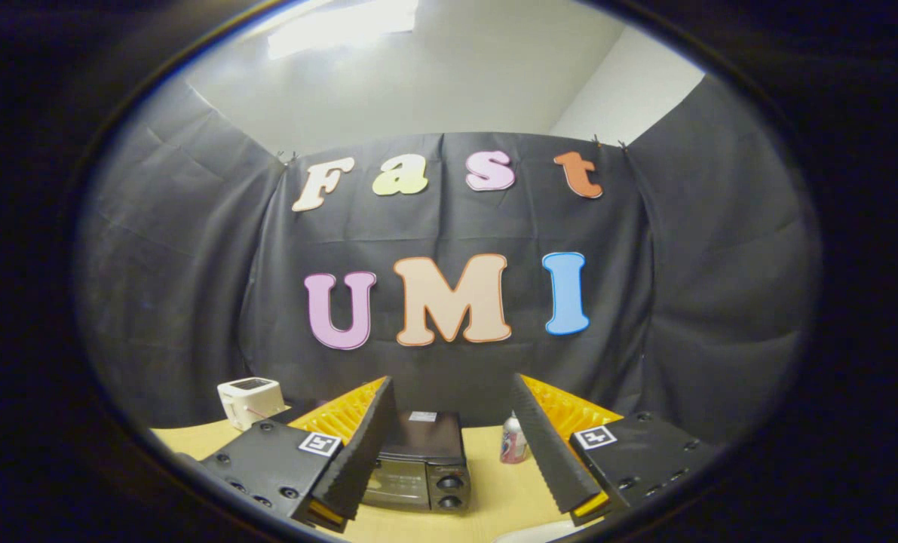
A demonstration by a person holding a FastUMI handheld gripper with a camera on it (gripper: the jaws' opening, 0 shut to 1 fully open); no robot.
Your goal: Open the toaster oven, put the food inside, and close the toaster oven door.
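Here the gripper (452, 452) hung above the table (494, 490) with its fingers spread, gripping nothing. The toaster oven (418, 467), door shut, lay between them at 12 o'clock; a small bottle (512, 440) stood at 1 o'clock, a white toaster (250, 400) at 10 o'clock. The raised pose probably kept everything visible.

Black cloth wall (449, 226) round booth, pale wood table (494, 483), white ceiling w/ bright light panel (343, 26).

Black toaster oven (418, 461), tan table (505, 498), white toaster (250, 400)
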